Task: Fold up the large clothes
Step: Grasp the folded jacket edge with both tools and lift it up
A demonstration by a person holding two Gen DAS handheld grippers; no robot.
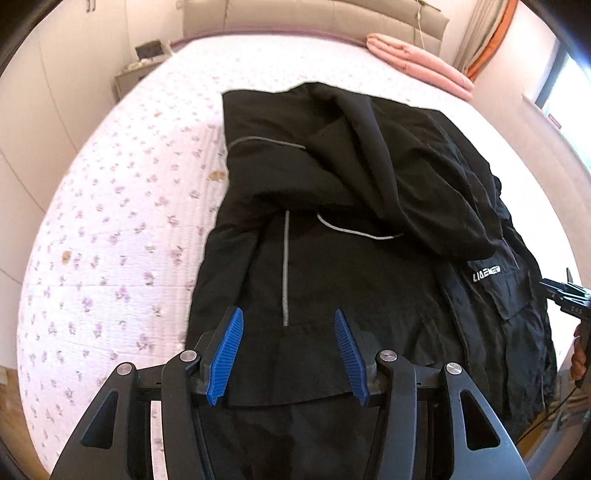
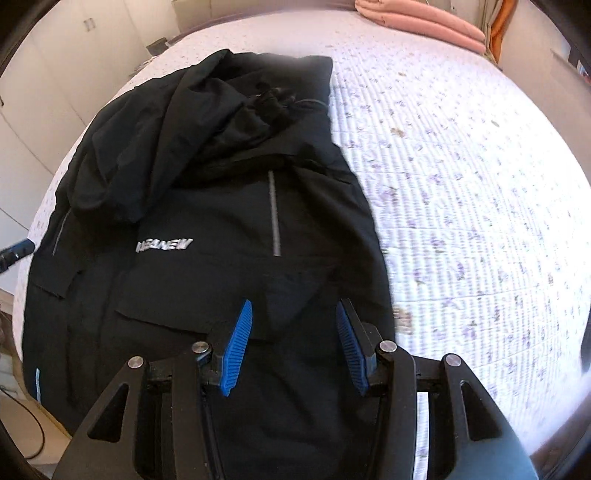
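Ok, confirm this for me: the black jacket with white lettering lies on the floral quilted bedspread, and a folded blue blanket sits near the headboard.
One detail is wrong: the folded blanket near the headboard is pink, not blue, as the left wrist view shows. The rest holds: the black jacket with white lettering lies on the floral quilted bedspread.

Both wrist cameras look steeply down along their fingers, close above the bed (image 1: pixel 110 221); both views share the black jacket (image 1: pixel 351 258).
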